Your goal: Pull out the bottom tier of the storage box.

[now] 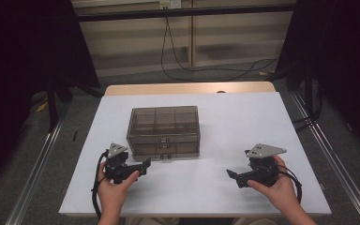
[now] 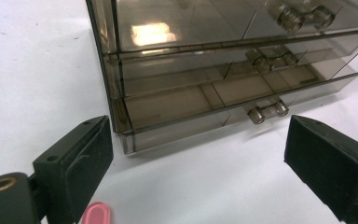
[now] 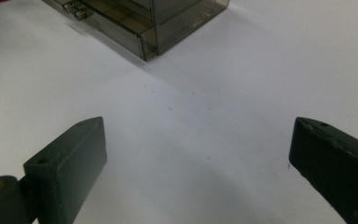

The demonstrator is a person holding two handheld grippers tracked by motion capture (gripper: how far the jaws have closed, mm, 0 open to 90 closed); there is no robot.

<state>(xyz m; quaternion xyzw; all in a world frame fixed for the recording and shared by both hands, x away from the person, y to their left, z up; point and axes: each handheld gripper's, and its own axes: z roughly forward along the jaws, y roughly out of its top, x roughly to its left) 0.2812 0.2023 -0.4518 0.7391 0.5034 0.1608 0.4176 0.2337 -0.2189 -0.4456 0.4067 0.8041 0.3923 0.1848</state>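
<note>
Left gripper [image 1: 143, 168], near left of the table [image 1: 262, 117]: jaws spread wide, nothing between them, aimed at the near left corner of the drawer box [image 1: 164, 131]. In the left gripper view the bottom drawer [image 2: 223, 105] stands slightly pulled out, its knob [image 2: 266, 112] between and beyond the jaws, untouched. Right gripper [image 1: 232, 176], near right: jaws equally wide, empty, pointing across bare white tabletop; the box lies well apart, far left in its view.

Risks, as judged. The box is light-looking clear plastic and unheld; a pull on the small knob with one gripper could drag the whole box toward the near edge rather than slide the drawer. The knob is rounded and smooth, so pads closing off-centre could slip off it. A jaw coming in low could catch the projecting drawer front and push it shut or skew the box.

Count: grippers, two; drawer box, one, mid-table; drawer fronts visible, three stacked, each with one double-lobed knob; top compartments seen through the lid, apparently six.
</note>
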